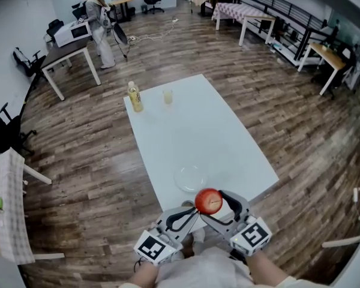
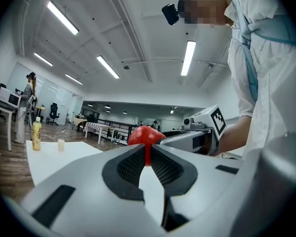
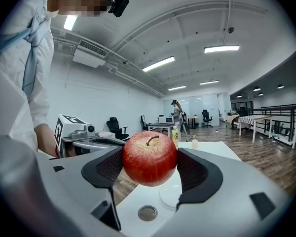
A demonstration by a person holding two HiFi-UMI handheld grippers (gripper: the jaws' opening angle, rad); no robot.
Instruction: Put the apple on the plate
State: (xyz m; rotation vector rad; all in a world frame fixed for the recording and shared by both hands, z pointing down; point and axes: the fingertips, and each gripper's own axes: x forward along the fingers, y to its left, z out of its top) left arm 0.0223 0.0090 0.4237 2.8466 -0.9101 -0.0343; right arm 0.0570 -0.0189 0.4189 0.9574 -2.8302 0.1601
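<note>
A red apple (image 1: 209,201) with a short stem hangs just above the near edge of the white table (image 1: 192,125), and my right gripper (image 1: 213,206) is shut on it. In the right gripper view the apple (image 3: 150,158) fills the space between both pads of that gripper (image 3: 150,166). A clear glass plate (image 1: 179,179) lies on the table just beyond and left of the apple, and shows below the apple as the plate (image 3: 171,197). My left gripper (image 1: 191,213) sits beside the right one, shut with nothing in it (image 2: 148,154); the apple (image 2: 145,135) shows past its tips.
A yellow drink bottle (image 1: 135,96) and a small cup (image 1: 168,95) stand at the table's far end. A small round metal disc (image 3: 147,213) sits in the tabletop near the plate. A person (image 1: 102,26) stands by desks at the far left. Wooden floor surrounds the table.
</note>
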